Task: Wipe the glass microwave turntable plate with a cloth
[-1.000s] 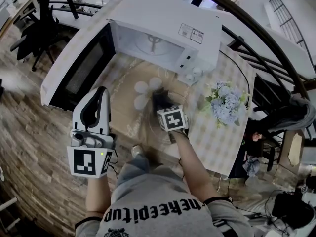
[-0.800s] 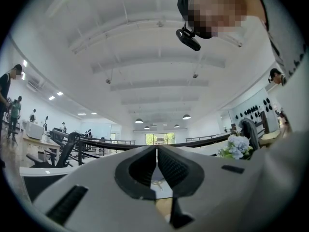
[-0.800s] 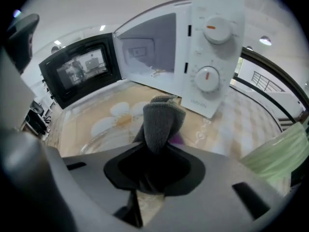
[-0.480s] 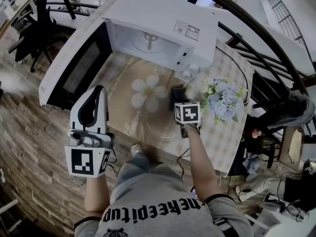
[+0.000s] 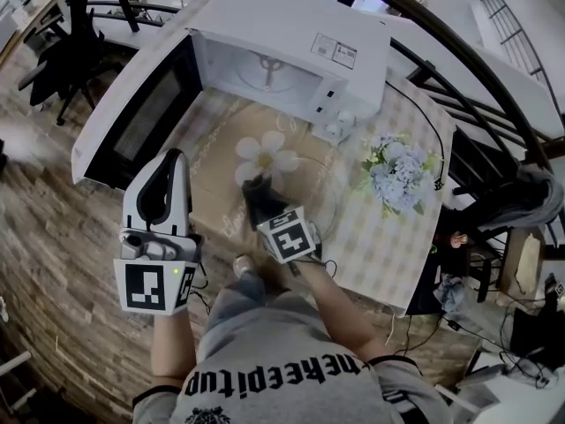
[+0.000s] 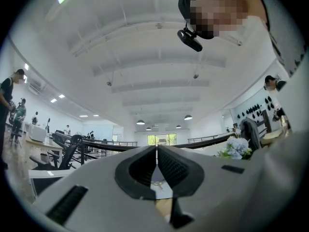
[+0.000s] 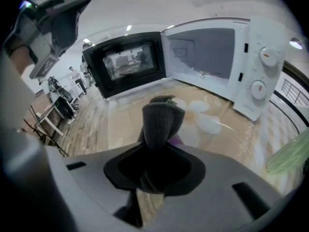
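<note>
The clear glass turntable plate (image 5: 316, 184) lies flat on the table in front of the microwave, with the flower-print tablecloth showing through it. My right gripper (image 5: 259, 203) is shut on a dark grey cloth (image 5: 256, 193) and presses it on the plate's left part. In the right gripper view the folded cloth (image 7: 162, 120) sticks out forward between the jaws of the right gripper (image 7: 161, 151). My left gripper (image 5: 173, 159) is held up off the table at the left, away from the plate. Its jaws are together with nothing in them in the left gripper view (image 6: 157, 149).
A white microwave (image 5: 291, 51) stands at the back of the table, its door (image 5: 132, 117) swung wide open to the left. A bunch of pale blue flowers (image 5: 397, 170) sits at the right. The table's near edge (image 5: 353, 281) is by my right arm.
My right gripper swept the cloth to the plate's right side, then back left and nearer to me. The left gripper has stayed where it was.
</note>
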Action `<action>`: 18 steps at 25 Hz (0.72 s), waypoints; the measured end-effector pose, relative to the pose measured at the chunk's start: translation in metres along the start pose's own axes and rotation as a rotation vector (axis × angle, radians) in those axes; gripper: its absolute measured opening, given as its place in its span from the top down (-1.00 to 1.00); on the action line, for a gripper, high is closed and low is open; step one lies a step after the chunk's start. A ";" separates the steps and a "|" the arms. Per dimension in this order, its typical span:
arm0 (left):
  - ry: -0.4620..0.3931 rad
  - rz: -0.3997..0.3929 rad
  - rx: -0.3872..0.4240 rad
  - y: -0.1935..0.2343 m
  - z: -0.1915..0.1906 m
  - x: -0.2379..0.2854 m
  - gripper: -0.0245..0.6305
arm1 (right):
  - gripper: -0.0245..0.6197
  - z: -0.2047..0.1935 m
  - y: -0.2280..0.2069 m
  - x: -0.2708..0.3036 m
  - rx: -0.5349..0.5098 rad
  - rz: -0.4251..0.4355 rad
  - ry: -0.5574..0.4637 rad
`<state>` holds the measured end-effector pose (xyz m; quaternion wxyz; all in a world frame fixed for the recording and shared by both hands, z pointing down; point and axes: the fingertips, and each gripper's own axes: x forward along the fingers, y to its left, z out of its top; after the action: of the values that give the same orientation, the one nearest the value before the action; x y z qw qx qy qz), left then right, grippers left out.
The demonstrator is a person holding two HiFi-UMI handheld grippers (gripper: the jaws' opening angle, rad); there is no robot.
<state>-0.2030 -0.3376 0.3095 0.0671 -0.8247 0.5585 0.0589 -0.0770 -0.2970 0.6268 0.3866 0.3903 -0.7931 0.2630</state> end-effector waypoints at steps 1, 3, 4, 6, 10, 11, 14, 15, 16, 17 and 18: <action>0.001 0.001 0.000 -0.001 0.000 -0.001 0.89 | 0.62 -0.004 0.010 0.004 -0.022 0.016 0.014; 0.003 0.000 0.001 -0.003 -0.001 -0.001 0.89 | 0.62 -0.012 0.020 0.011 -0.071 0.019 0.030; 0.004 -0.001 0.001 -0.004 -0.001 -0.002 0.89 | 0.62 -0.013 0.020 0.013 -0.088 0.015 0.029; 0.004 -0.001 0.003 -0.006 0.000 -0.002 0.89 | 0.62 -0.014 0.015 0.014 -0.084 0.014 0.025; -0.001 0.004 0.007 -0.007 0.003 -0.004 0.89 | 0.62 -0.020 -0.012 0.005 -0.048 -0.042 0.030; -0.002 0.004 0.007 -0.008 0.003 -0.005 0.89 | 0.62 -0.022 -0.022 0.003 -0.033 -0.061 0.023; -0.004 0.004 0.008 -0.010 0.005 -0.006 0.89 | 0.62 -0.029 -0.052 -0.006 0.026 -0.109 0.010; -0.004 0.003 0.008 -0.011 0.005 -0.006 0.89 | 0.62 -0.032 -0.063 -0.009 0.044 -0.126 0.008; -0.004 0.002 0.009 -0.012 0.006 -0.007 0.89 | 0.62 -0.035 -0.073 -0.013 0.059 -0.144 0.007; -0.004 0.001 0.009 -0.013 0.006 -0.007 0.89 | 0.62 -0.038 -0.084 -0.015 0.071 -0.162 0.007; -0.004 0.000 0.010 -0.014 0.007 -0.007 0.89 | 0.62 -0.041 -0.095 -0.018 0.081 -0.181 0.007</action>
<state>-0.1926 -0.3253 0.3045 0.0722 -0.8241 0.5589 0.0578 0.0249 -0.3128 0.6465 0.3955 0.4747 -0.7419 0.2604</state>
